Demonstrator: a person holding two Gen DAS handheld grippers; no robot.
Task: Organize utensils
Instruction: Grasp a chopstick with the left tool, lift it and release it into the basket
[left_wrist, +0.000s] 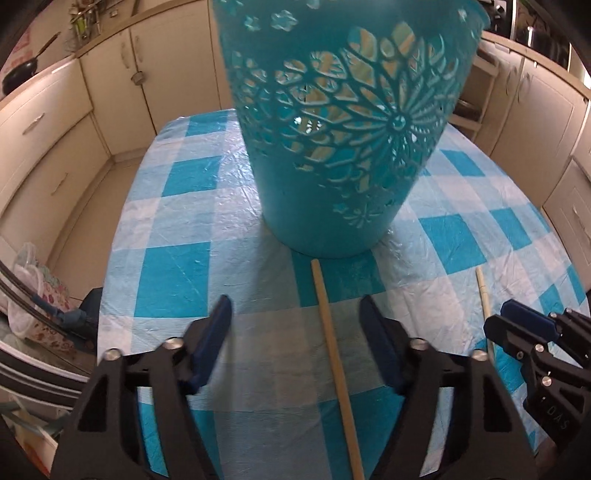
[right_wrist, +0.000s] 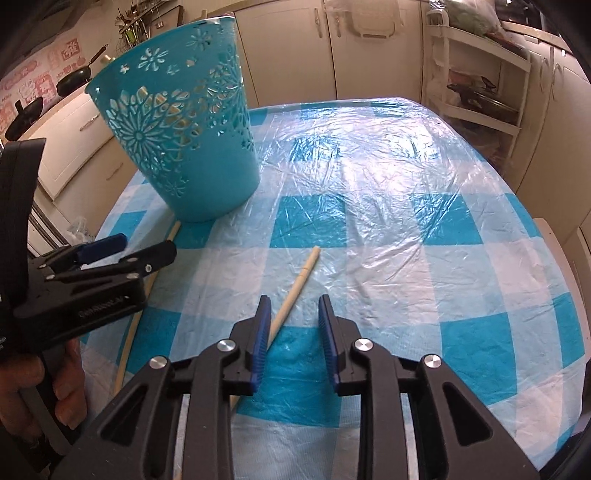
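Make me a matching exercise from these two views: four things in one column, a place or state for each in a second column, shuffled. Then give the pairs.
Things:
1. basket
2. longer wooden stick
3. shorter pale stick
4. right gripper

Places or states:
A. lies on the cloth ahead of the left gripper, between its open jaws
B. stands upright on the checked tablecloth
C. jaws open, holding nothing
D. lies on the cloth, its near end under the right gripper's left jaw

Pairs: 1-B, 2-A, 3-D, 4-C
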